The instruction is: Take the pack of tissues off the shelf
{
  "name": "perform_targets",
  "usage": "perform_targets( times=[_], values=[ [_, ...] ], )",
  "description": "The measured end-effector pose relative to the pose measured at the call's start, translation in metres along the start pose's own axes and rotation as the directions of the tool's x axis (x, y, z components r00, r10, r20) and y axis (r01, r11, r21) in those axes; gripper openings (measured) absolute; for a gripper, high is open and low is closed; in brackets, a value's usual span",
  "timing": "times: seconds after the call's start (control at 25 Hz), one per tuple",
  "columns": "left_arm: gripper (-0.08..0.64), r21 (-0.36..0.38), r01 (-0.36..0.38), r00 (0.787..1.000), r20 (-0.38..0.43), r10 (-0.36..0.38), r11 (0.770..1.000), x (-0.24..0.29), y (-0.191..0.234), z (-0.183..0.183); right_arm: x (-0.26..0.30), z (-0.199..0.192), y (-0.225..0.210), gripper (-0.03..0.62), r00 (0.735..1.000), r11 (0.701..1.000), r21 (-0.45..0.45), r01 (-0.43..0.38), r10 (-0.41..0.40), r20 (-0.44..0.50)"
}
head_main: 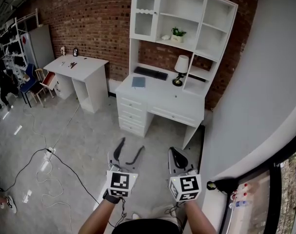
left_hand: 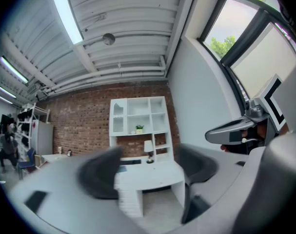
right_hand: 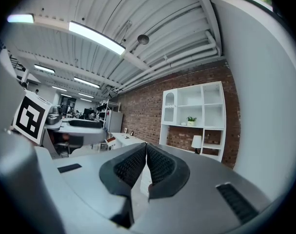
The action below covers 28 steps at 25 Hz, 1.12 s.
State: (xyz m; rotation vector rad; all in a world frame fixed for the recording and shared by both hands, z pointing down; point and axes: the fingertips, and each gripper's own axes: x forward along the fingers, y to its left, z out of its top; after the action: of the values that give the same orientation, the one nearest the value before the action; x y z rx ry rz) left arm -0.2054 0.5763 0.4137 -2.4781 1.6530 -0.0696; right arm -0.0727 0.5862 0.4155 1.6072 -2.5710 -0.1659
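Across the room, on the white shelf (head_main: 190, 46) beside the plant (head_main: 177, 33), sits a small pale lump, likely the pack of tissues (head_main: 166, 37) (too small to be sure). My left gripper (head_main: 130, 148) gapes empty, and my right gripper (head_main: 174, 153) is pinched closed. The pack should be soft and light, so I'd squeeze its middle gently.

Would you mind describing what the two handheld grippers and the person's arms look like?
Both the left gripper and right gripper are grey, with curved black jaws and a white cube bearing black square markers. The forearms are bare; a dark band circles the left wrist.
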Motion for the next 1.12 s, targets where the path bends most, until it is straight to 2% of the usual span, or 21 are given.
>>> perform_targets(
  times=[0.04, 0.32, 0.52, 0.64, 0.84, 1.12],
  values=[
    [0.461, -0.002, 0.008, 1.000, -0.003, -0.008, 1.000, 0.002, -0.001, -0.001, 0.000, 0.000, 0.001, 0.005, 1.000, 1.000, -0.002, -0.002, 0.002, -0.001],
    [0.466, -0.019, 0.003, 1.000, -0.003, -0.003, 1.000, 0.009, 0.004, -0.004, 0.004, -0.007, 0.000, 0.005, 1.000, 1.000, -0.003, 0.000, 0.000, -0.020],
    [0.467, -0.012, 0.003, 1.000, -0.017, -0.003, 1.000, 0.025, 0.003, -0.008, -0.004, -0.011, -0.025, 0.005, 0.998, 0.999, -0.031, 0.021, -0.022, -0.052],
    [0.467, -0.001, 0.001, 1.000, -0.027, -0.001, 1.000, 0.061, 0.001, -0.009, 0.006, -0.015, -0.060, 0.005, 0.997, 0.999, -0.023, 0.049, -0.051, -0.065],
    [0.466, -0.028, -0.005, 0.999, -0.050, 0.003, 1.000, 0.116, -0.004, -0.017, 0.037, -0.027, -0.110, 0.005, 0.994, 0.997, 0.026, 0.069, -0.067, -0.083],
    [0.466, -0.045, -0.021, 0.997, -0.078, 0.018, 0.999, 0.200, 0.003, -0.018, 0.095, -0.023, -0.172, 0.005, 0.999, 0.997, 0.068, 0.040, -0.040, -0.002]
  ],
)
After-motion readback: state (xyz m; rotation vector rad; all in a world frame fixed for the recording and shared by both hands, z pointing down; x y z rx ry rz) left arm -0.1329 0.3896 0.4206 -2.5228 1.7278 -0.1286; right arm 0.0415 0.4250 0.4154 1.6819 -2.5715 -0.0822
